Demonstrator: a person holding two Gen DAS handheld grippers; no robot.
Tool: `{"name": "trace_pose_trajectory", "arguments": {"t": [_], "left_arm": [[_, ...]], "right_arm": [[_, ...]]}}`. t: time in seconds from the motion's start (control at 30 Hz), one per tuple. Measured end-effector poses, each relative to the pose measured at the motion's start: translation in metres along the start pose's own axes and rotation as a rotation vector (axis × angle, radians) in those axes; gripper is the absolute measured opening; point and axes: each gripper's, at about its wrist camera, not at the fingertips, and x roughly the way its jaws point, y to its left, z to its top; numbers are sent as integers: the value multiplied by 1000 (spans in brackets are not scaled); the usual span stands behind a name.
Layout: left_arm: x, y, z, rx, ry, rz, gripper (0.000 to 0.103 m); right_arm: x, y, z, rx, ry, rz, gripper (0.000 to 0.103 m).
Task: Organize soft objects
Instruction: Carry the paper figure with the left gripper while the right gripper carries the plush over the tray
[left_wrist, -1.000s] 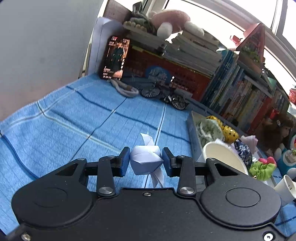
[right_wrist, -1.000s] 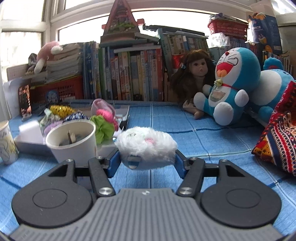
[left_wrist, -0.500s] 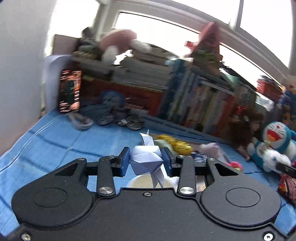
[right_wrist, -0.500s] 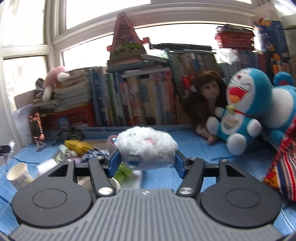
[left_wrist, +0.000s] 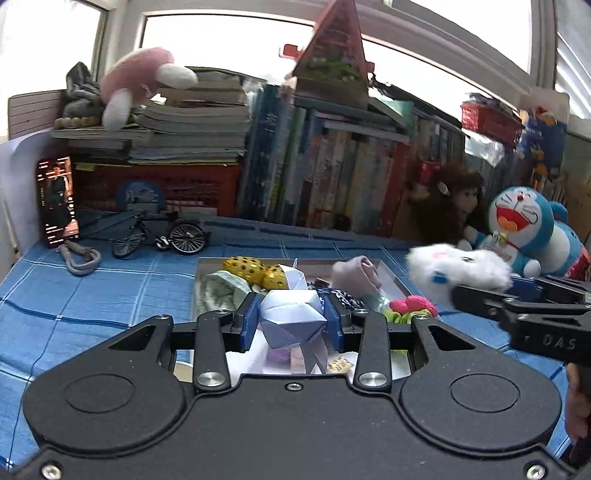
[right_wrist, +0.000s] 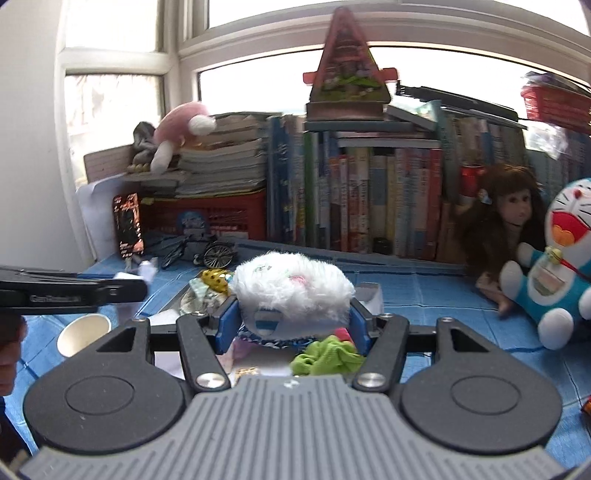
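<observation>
Tray (left_wrist: 391, 278) lay just ahead, below both claws, my left claw (left_wrist: 290, 323) clamping paper crane (left_wrist: 291, 321), right claw (right_wrist: 291, 323) clamping fluffy toy (right_wrist: 291, 290).

Daylight came bright through a white-framed window (right_wrist: 280, 88) that ran across the back of the room, with a plain white wall (right_wrist: 29, 166) at the left. Below the sill a row of upright books (right_wrist: 369, 199) and a stack of flat ones (left_wrist: 192, 125) on a red crate (left_wrist: 199, 188) lined the back of the desk, which was covered by a blue checked cloth (left_wrist: 92, 291).
</observation>
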Motion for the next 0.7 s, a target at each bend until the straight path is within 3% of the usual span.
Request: {"name": "trace_pose_trajectory", "arguments": {"t": [0.4, 0.7], "left_arm": [[37, -9, -5, 37, 105, 24, 36], [80, -8, 1, 38, 356, -2, 36]], "right_arm": [[34, 11, 3, -10, 147, 16, 64], [78, 18, 22, -31, 407, 22, 62]]}}
